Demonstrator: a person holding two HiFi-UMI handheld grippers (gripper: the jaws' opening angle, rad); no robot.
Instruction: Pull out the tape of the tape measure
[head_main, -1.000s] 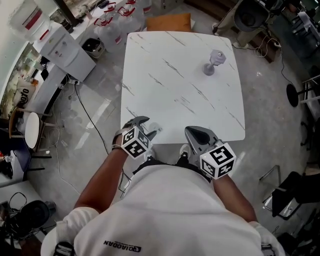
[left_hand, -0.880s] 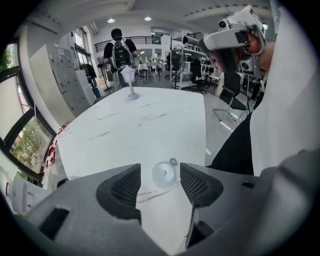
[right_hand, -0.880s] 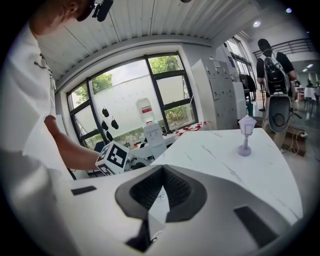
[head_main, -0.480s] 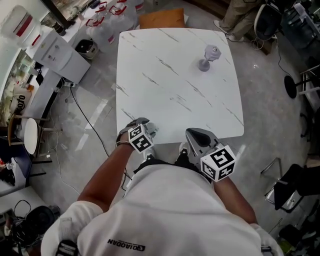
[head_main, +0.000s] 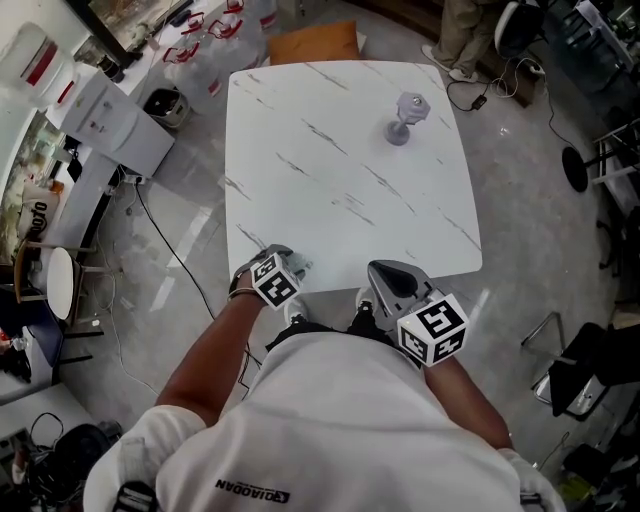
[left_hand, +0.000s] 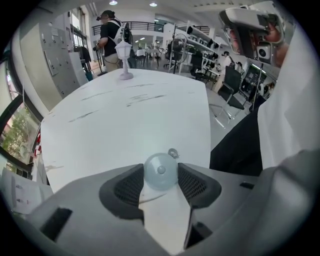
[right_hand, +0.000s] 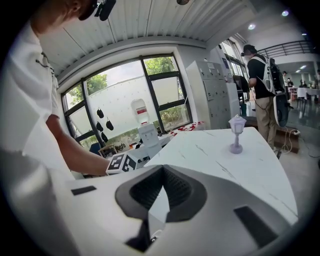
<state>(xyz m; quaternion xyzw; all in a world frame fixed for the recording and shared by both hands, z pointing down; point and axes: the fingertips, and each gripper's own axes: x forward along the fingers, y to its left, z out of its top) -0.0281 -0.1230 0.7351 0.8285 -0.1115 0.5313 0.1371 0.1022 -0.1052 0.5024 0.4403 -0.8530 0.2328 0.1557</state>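
Left claw (left_hand: 160, 169) closing on tape measure (left_hand: 160, 172), pads (left_hand: 131, 187) touching; right claw (right_hand: 162, 172) together, empty.

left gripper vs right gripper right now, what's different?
The left gripper has the small round tape measure between its jaws, which are closing on it with the pads at its sides; the right gripper has nothing between its jaws. The left gripper's jaws stand apart by the tape measure's width; the right gripper's meet at the tips. Shared: both sit at the near edge of the white table.
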